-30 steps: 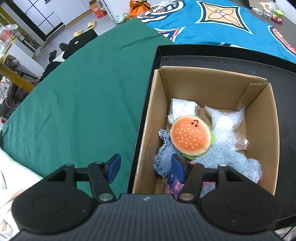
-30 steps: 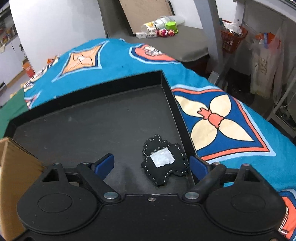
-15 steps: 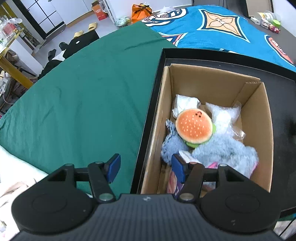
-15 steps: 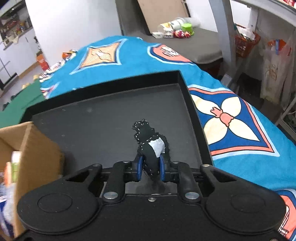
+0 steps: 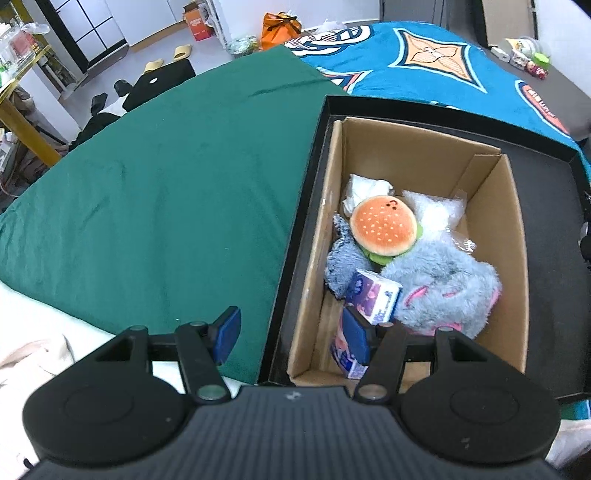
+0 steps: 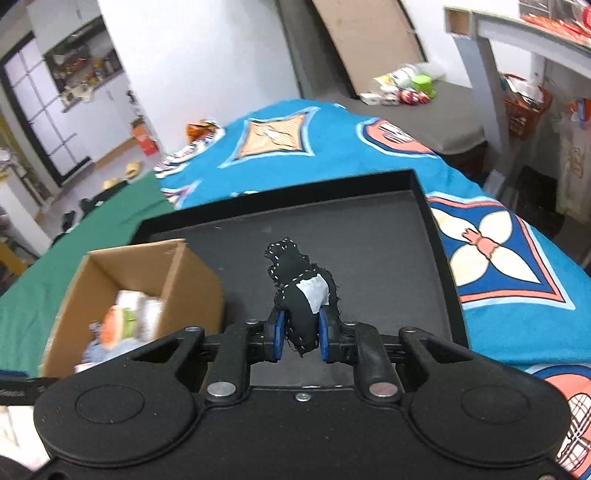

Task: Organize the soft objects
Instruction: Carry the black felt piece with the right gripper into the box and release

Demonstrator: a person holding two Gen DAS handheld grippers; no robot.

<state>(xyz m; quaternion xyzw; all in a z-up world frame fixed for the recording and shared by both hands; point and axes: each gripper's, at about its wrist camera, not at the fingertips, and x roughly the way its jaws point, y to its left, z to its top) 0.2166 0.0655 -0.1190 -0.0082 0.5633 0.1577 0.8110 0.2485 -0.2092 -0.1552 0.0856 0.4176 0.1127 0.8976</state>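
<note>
Black tray (image 6: 369,236) under right claw (image 6: 300,334), pinched black felt piece (image 6: 301,295).

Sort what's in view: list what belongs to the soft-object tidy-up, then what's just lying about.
Job: black stitched plush in right tongs; cardboard box; burger plush; grey fluffy plush; tissue pack.
Lying about: slippers; orange bag; green cloth.

You had even, bright indoor light with soft shadows and no harsh glare. Fisheye bending curved the frame edges in both views. The right wrist view smeared at lower left, where the cardboard box (image 6: 140,295) looked motion-blurred; the left stayed sharp.
</note>
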